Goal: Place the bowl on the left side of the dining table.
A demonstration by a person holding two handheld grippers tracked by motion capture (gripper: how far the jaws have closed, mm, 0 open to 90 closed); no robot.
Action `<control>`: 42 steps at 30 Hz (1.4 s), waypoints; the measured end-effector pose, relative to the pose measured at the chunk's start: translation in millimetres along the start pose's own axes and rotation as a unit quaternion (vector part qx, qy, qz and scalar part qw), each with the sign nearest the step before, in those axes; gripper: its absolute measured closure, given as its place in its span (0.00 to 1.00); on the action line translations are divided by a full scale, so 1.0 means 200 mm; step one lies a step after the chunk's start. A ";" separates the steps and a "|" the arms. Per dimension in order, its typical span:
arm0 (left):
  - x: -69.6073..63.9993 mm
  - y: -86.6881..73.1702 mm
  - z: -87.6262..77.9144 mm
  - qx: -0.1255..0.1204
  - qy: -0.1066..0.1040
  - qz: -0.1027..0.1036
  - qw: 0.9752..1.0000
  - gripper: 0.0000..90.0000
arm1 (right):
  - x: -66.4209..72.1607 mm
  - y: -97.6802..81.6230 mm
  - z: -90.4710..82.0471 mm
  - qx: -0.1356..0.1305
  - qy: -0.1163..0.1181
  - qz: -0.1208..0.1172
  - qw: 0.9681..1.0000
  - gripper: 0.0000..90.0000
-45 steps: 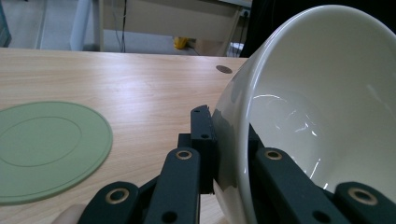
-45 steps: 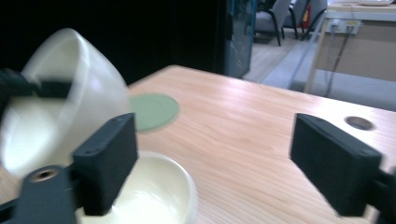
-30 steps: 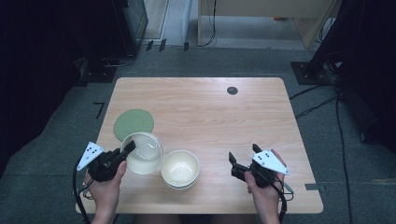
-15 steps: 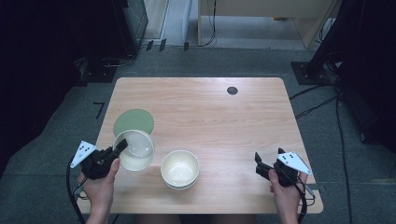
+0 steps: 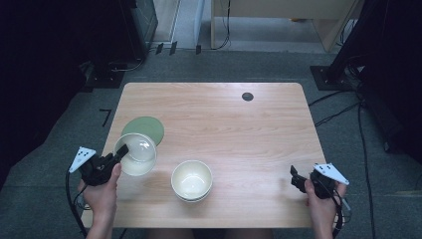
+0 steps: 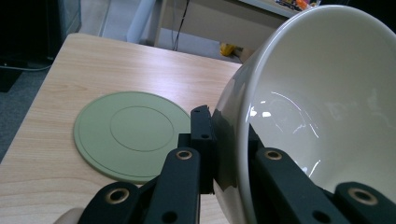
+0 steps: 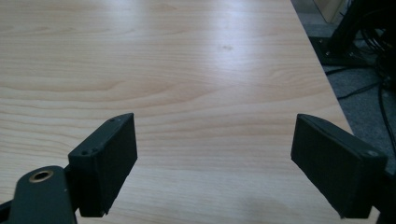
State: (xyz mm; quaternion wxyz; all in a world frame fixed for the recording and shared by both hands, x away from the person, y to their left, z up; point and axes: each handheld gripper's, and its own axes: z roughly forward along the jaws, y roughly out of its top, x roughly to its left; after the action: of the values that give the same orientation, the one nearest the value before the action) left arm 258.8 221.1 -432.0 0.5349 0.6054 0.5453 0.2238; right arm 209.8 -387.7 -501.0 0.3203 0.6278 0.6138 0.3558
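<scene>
My left gripper (image 5: 118,153) is shut on the rim of a white bowl (image 5: 135,154), held tilted above the table's left front part. In the left gripper view the bowl (image 6: 322,107) looms large on the right, its rim pinched between the black jaws, gripper (image 6: 231,154). A flat green round plate (image 5: 144,129) lies just behind it, also plain in the left gripper view as the green plate (image 6: 130,133). Other white bowls (image 5: 192,180) sit stacked near the front middle. My right gripper (image 5: 297,178) is open at the table's right front edge, with bare wood between its fingertips (image 7: 109,163).
The wooden table (image 5: 224,119) has a dark round cable hole (image 5: 247,96) at the back right. Cables and dark stands sit on the grey floor around it. The table's right edge (image 7: 327,88) runs close to my right gripper.
My left gripper has lifted the bowl away from the stack and drawn it left and toward the person. My right gripper has pulled back to the right front edge.
</scene>
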 end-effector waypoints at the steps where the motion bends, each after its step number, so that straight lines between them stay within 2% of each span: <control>1: 0.00 0.01 0.01 -0.001 0.003 -0.001 1.000 0.94 | -0.01 -0.01 0.00 0.003 -0.004 0.001 1.000 0.16; 3: 0.02 0.03 0.02 0.003 0.011 0.005 1.000 0.94 | -0.04 -0.03 0.02 0.012 -0.010 0.002 1.000 0.16; 7: 0.03 0.06 0.04 0.001 0.011 0.002 1.000 0.94 | -0.06 -0.05 0.04 0.027 -0.011 -0.001 1.000 0.16; 15: 0.08 0.12 0.08 0.003 0.014 -0.018 1.000 0.94 | -0.06 -0.06 0.06 0.043 -0.019 -0.013 0.999 0.16; 19: 0.10 0.15 0.12 0.006 0.017 -0.023 1.000 0.94 | -0.08 -0.07 0.08 0.052 -0.025 -0.011 0.998 0.16; 23: 0.12 0.16 0.14 0.008 0.020 -0.027 0.999 0.94 | -0.08 -0.07 0.08 0.054 -0.021 -0.010 0.998 0.16; 29: 0.15 0.17 0.20 0.023 0.031 -0.035 0.999 0.94 | -0.08 -0.07 0.10 0.084 -0.018 -0.013 0.996 0.15; 33: 0.17 0.17 0.22 0.030 0.033 -0.038 0.998 0.94 | -0.08 -0.07 0.10 0.086 -0.013 -0.007 0.996 0.15; 34: 0.17 0.17 0.23 0.031 0.033 -0.041 0.998 0.94 | -0.08 -0.07 0.10 0.086 -0.014 -0.010 0.996 0.15; 35: 0.18 0.17 0.24 0.034 0.028 -0.054 0.998 0.94 | -0.07 -0.07 0.10 0.086 -0.012 -0.012 0.996 0.15; 38: 0.19 0.17 0.25 0.036 0.022 -0.063 0.997 0.94 | -0.07 -0.07 0.11 0.087 -0.008 -0.011 0.996 0.14; 42: 0.20 0.17 0.30 0.046 0.029 -0.070 0.996 0.94 | -0.07 -0.07 0.11 0.088 -0.007 -0.010 0.996 0.14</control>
State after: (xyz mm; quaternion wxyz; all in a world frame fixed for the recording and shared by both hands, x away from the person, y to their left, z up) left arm 336.7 239.3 -433.0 0.5047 0.5833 0.6112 0.1776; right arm 220.0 -400.5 -525.2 0.2720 0.6497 0.6467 0.2927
